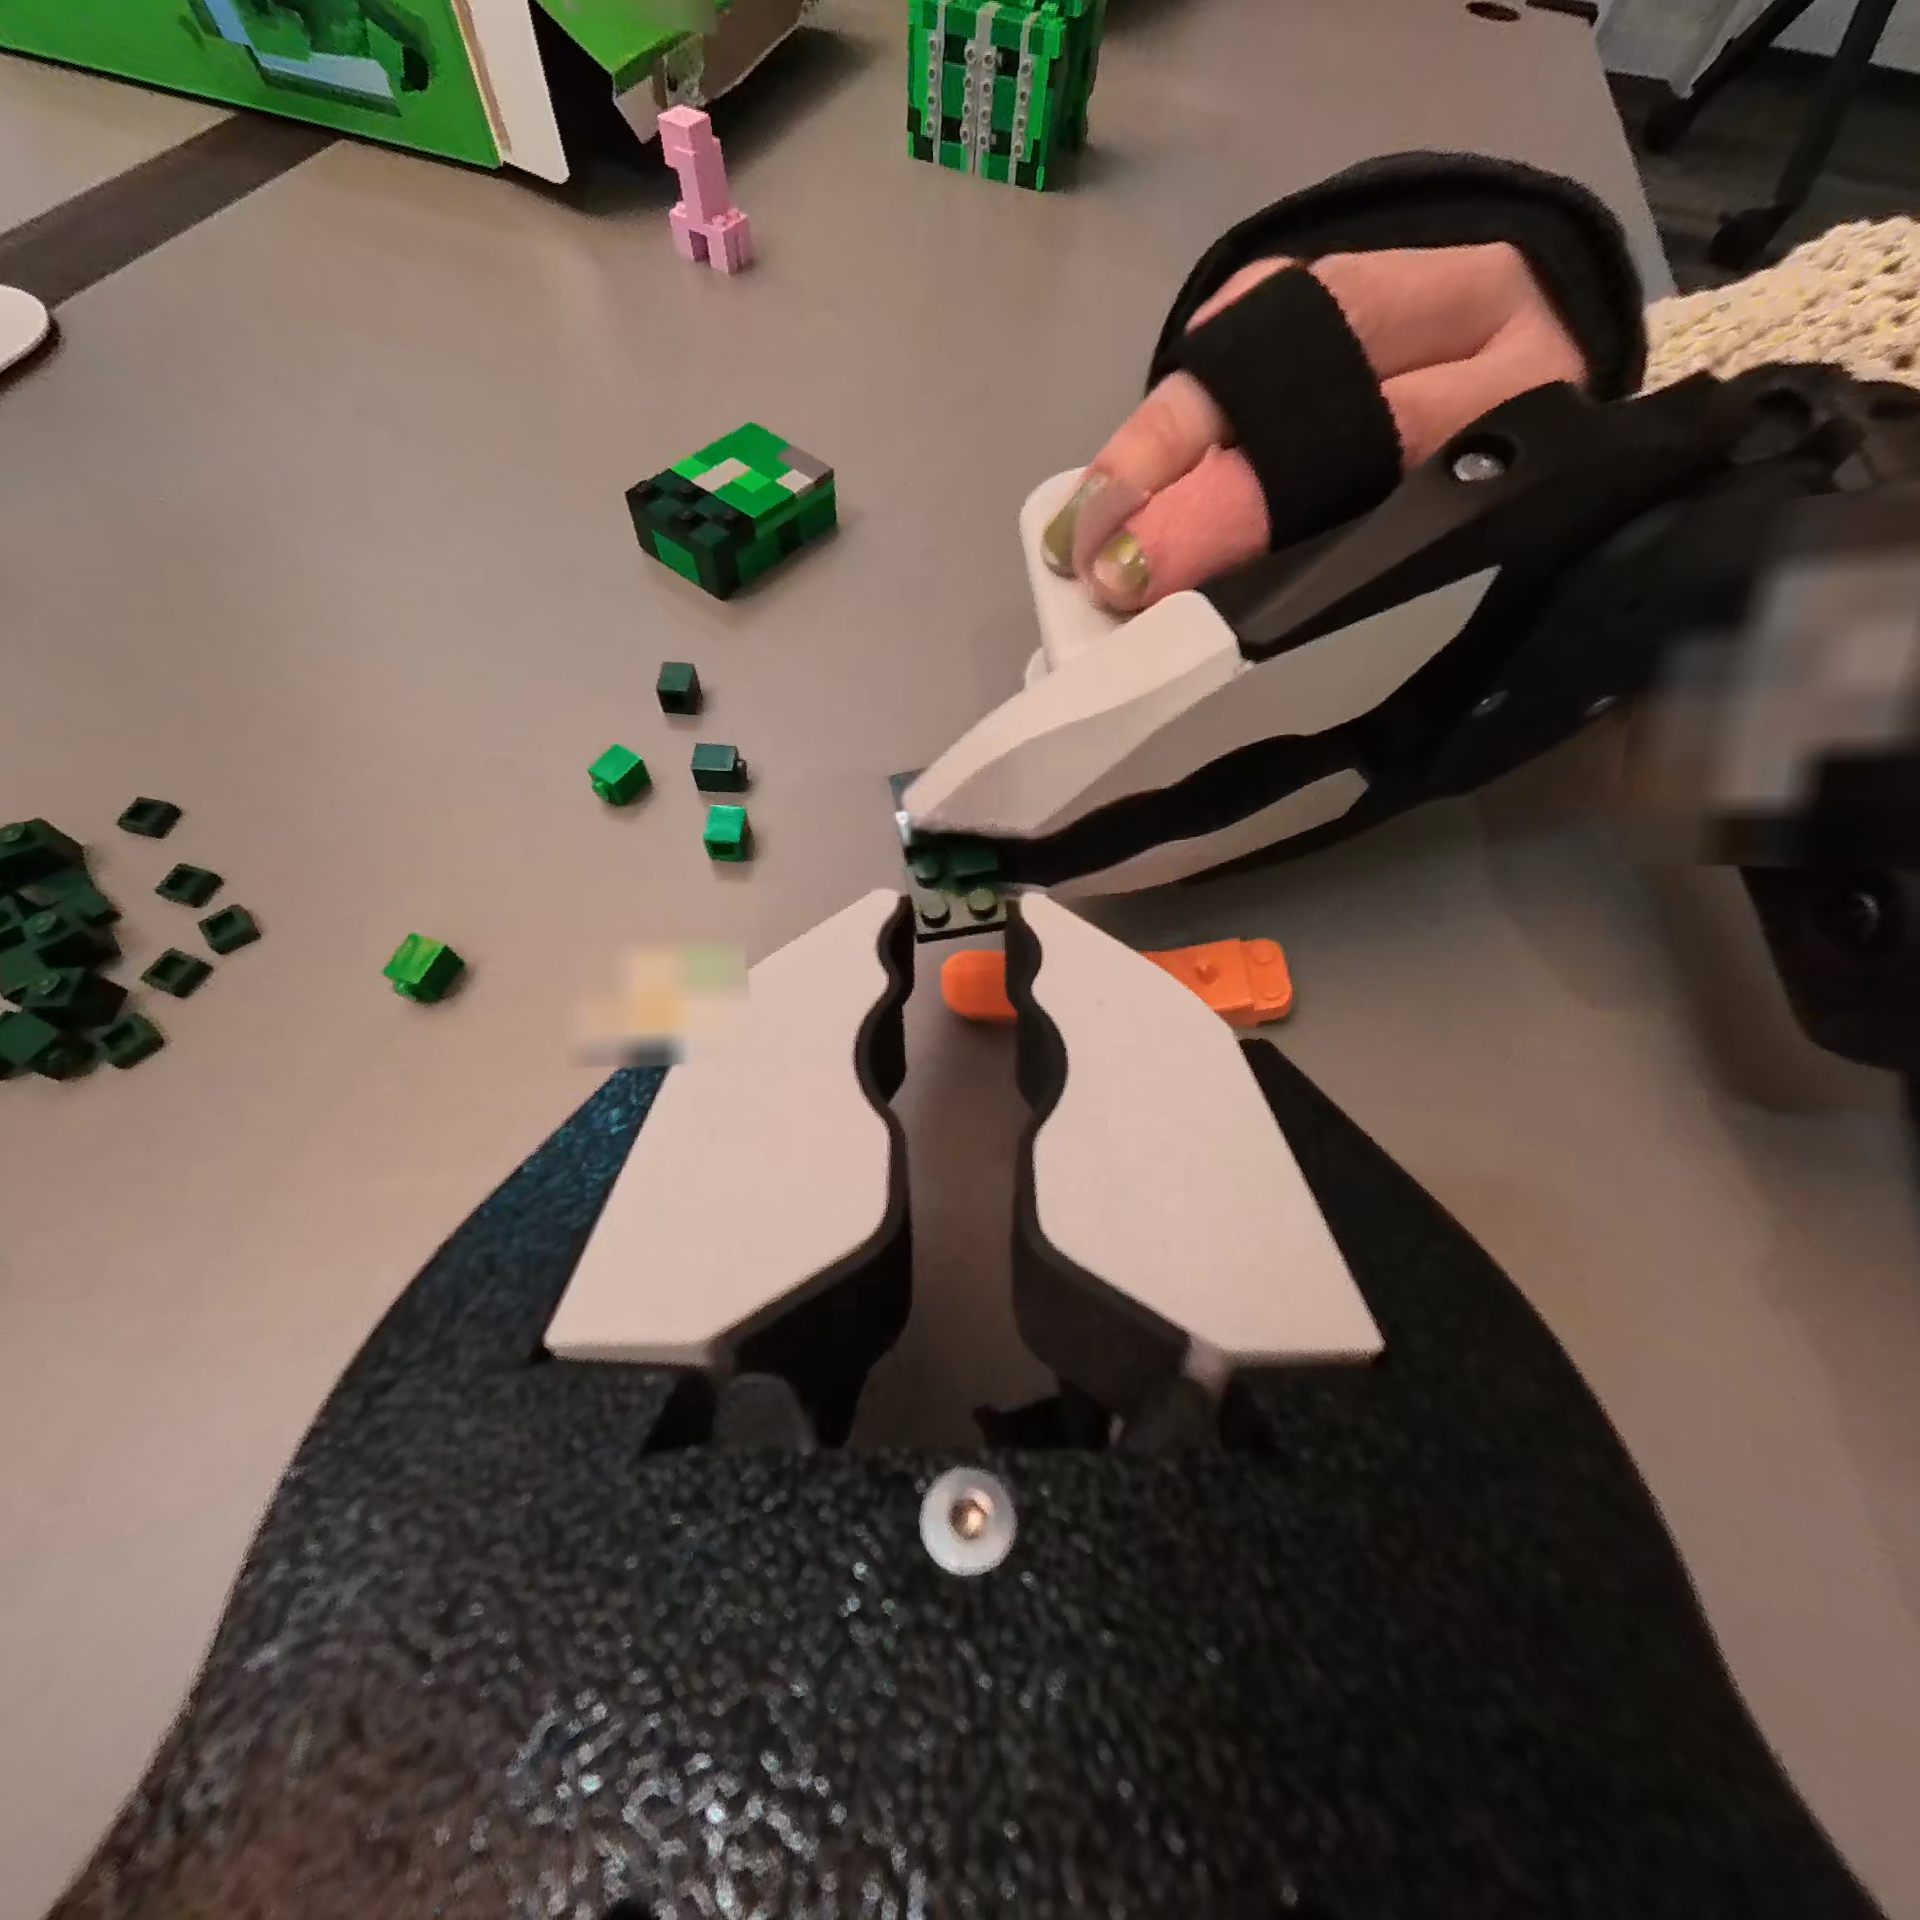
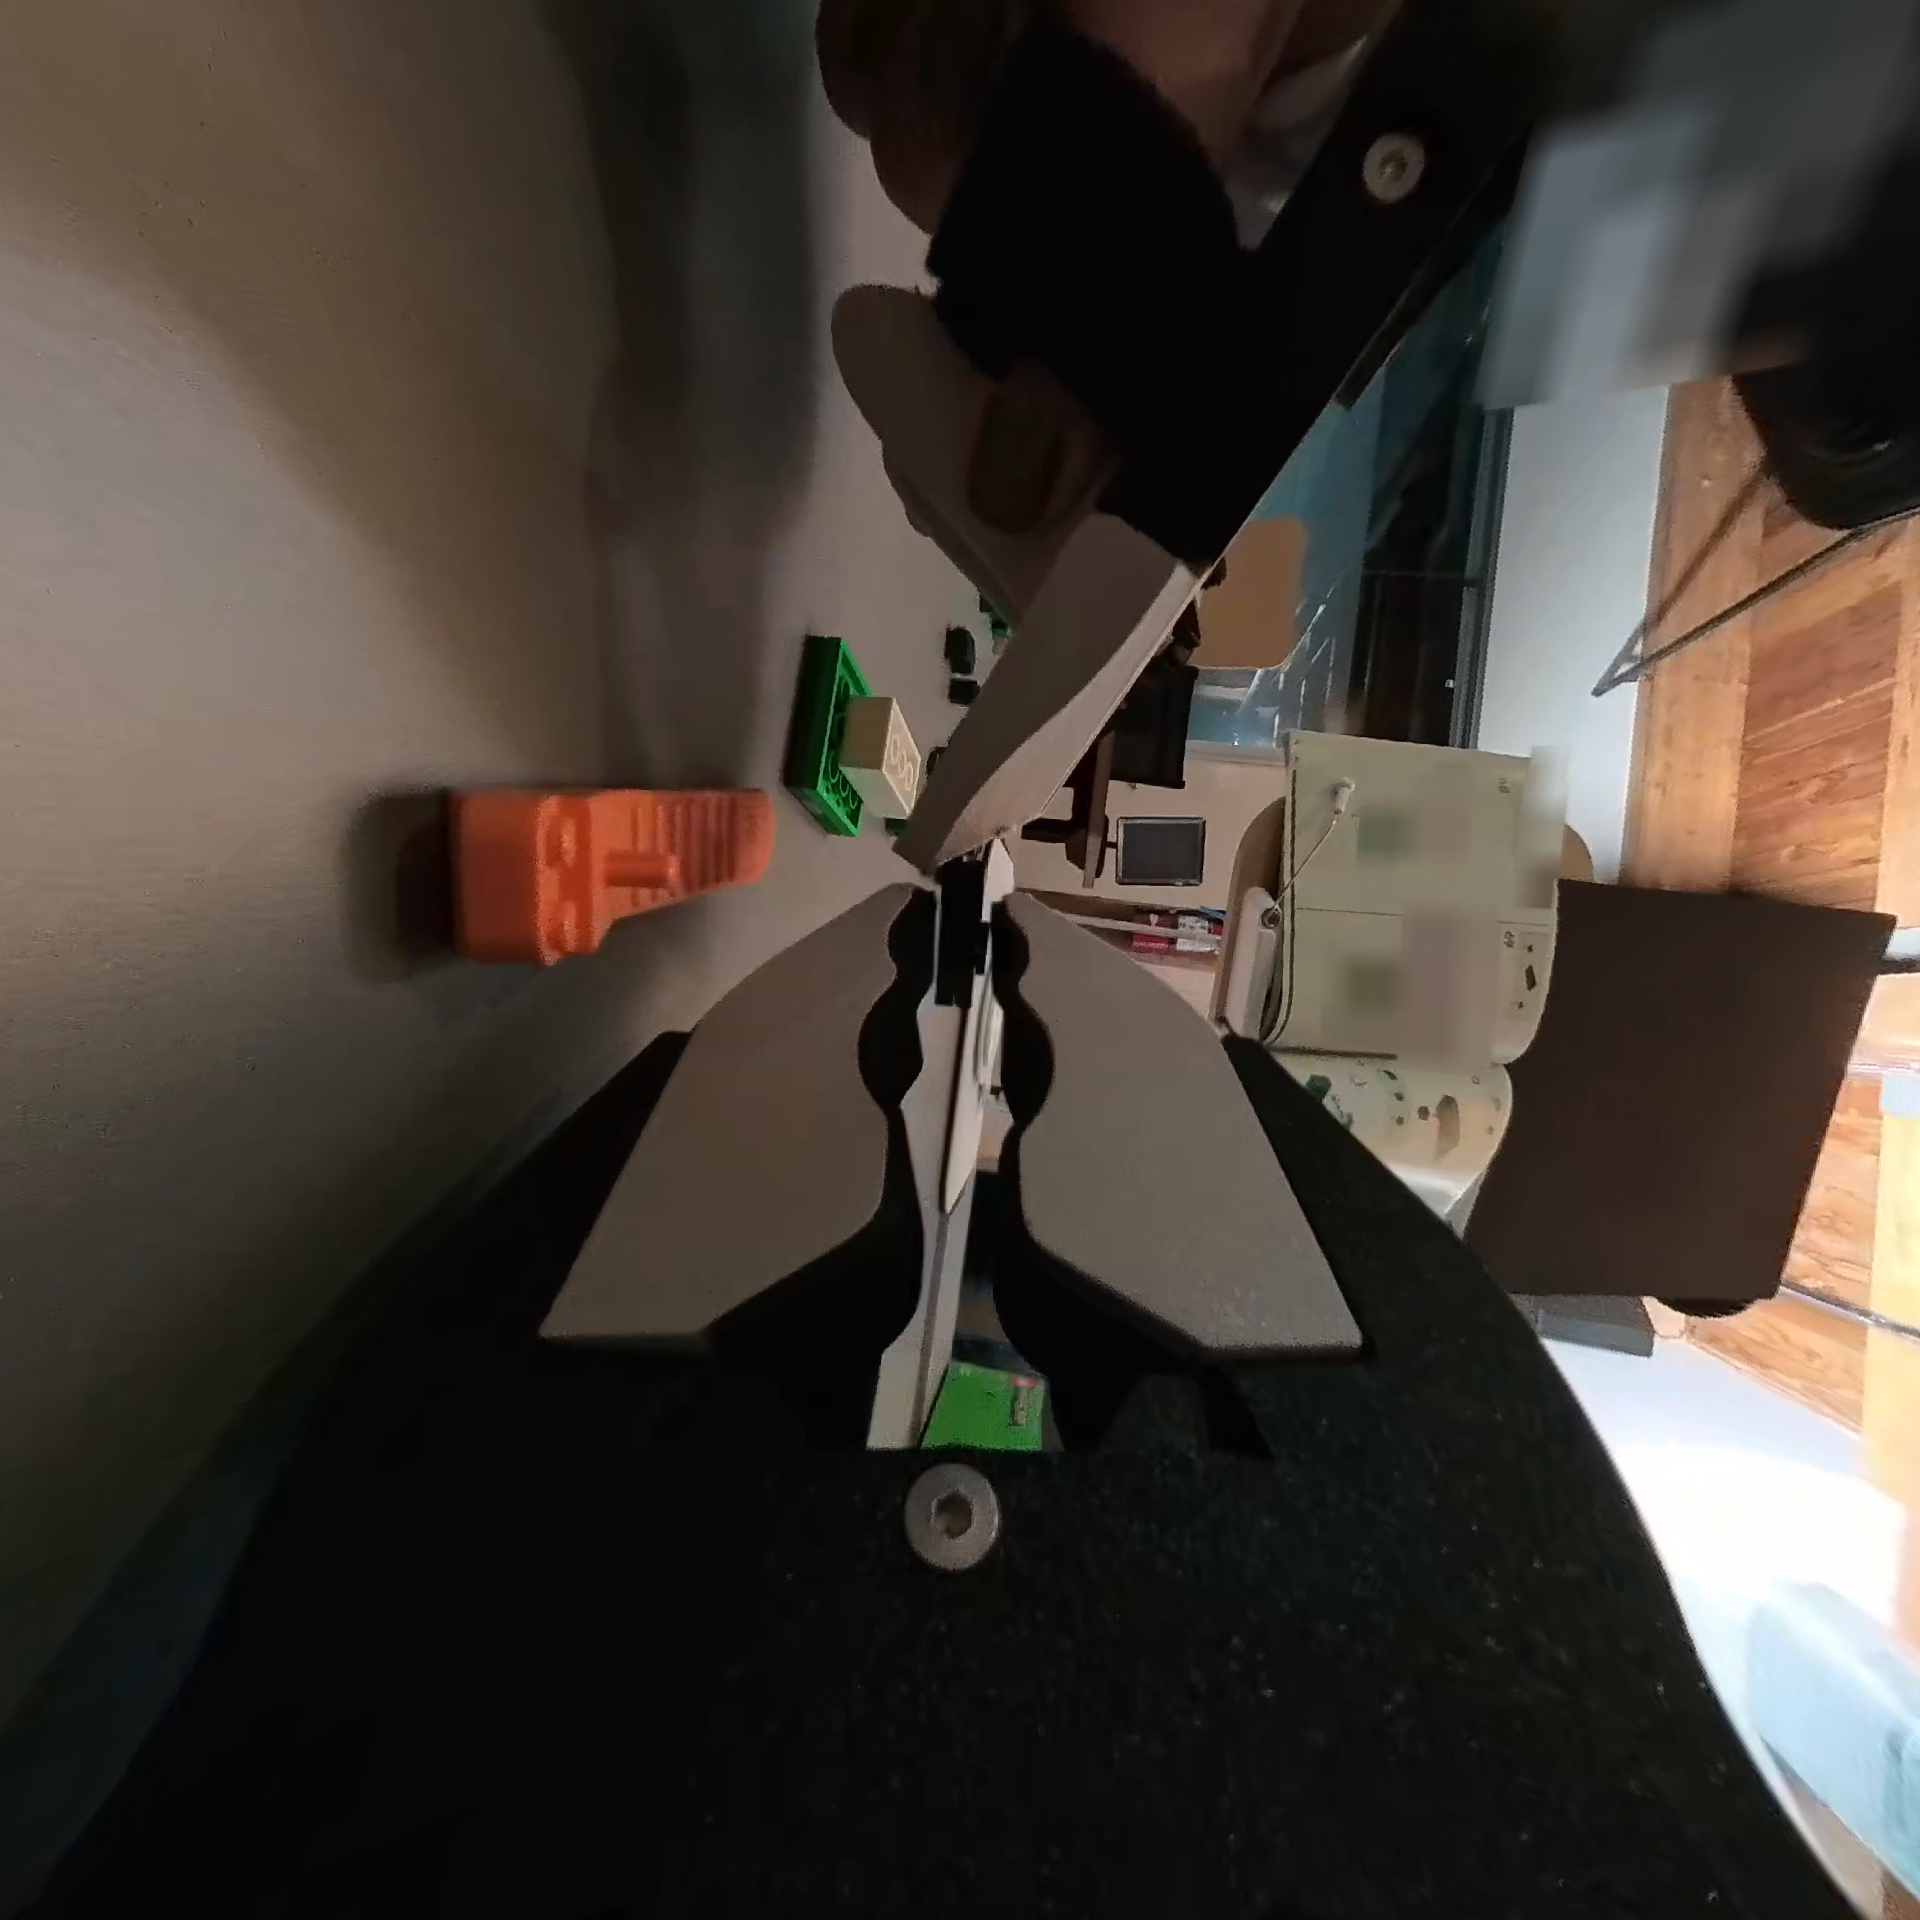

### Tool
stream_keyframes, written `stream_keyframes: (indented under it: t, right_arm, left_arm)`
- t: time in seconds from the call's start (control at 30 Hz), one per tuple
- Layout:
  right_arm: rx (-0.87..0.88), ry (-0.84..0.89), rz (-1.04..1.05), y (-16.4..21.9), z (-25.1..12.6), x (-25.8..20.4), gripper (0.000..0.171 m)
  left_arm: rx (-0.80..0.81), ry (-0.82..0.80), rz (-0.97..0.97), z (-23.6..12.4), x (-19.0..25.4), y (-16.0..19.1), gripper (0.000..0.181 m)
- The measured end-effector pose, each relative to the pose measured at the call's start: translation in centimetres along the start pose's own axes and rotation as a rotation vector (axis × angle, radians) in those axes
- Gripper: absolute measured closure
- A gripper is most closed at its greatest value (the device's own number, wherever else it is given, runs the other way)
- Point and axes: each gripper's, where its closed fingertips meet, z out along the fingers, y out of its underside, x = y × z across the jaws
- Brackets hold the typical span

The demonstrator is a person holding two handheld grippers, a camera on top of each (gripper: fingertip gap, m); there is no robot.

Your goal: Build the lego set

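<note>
Grey-brown matte table (image 1: 364, 644) fills the left wrist view, strewn with lego: a pile of dark green pieces (image 1: 62, 951) at 9 o'clock, 4 loose small cubes (image 1: 717, 769) nearer the middle, a green and black block (image 1: 732, 509) above them, a pink figure (image 1: 704, 192) and a tall green striped build (image 1: 997, 88) toward 12 o'clock, with a green box (image 1: 260, 62) at 11 o'clock. An orange separator tool (image 1: 1221, 982) lies on the table just behind the left gripper's tips. In the right wrist view the scene is turned sideways: wooden floor (image 2: 1808, 727) and a cream chair (image 2: 1392, 904) show at 3 o'clock. Much of that view is dark, and the left gripper's body blocks its upper part; a blurred patch covers something at 9 o'clock of the left fingers. The left gripper (image 1: 961, 920) has its fingers slightly apart, pinching the near edge of a small dark plate assembly (image 1: 956, 883). The right gripper (image 1: 951, 847), held by a hand (image 1: 1351, 416) in a black strap, reaches in from 3 o'clock and its tips close on the same assembly's far side, above the table at centre.
</note>
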Motion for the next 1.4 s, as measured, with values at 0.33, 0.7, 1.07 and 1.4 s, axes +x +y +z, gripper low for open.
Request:
stream_keyframes:
  t: [0.33,0.7,1.07,1.4]
  right_arm:
    - [-0.118,0.001,0.222,4.9,-1.2,0.8,0.148]
    - [0.331,-0.309,1.624,2.1,-1.7,4.4,0.132]
    - [0.442,-0.621,2.011,-1.2,-0.9,3.8,0.146]
    - [0.457,-0.643,2.011,-1.3,-1.0,3.8,0.153]
  left_arm:
    - [0.037,-0.033,-0.004,-0.7,-0.9,-0.5,0.165]
    - [0.156,-0.195,0.188,-2.2,-2.0,-2.5,0.165]
    - [0.167,-0.217,0.335,-1.8,-0.8,-3.1,0.165]
    - [0.156,-0.22,0.349,-1.8,-0.7,-3.1,0.165]
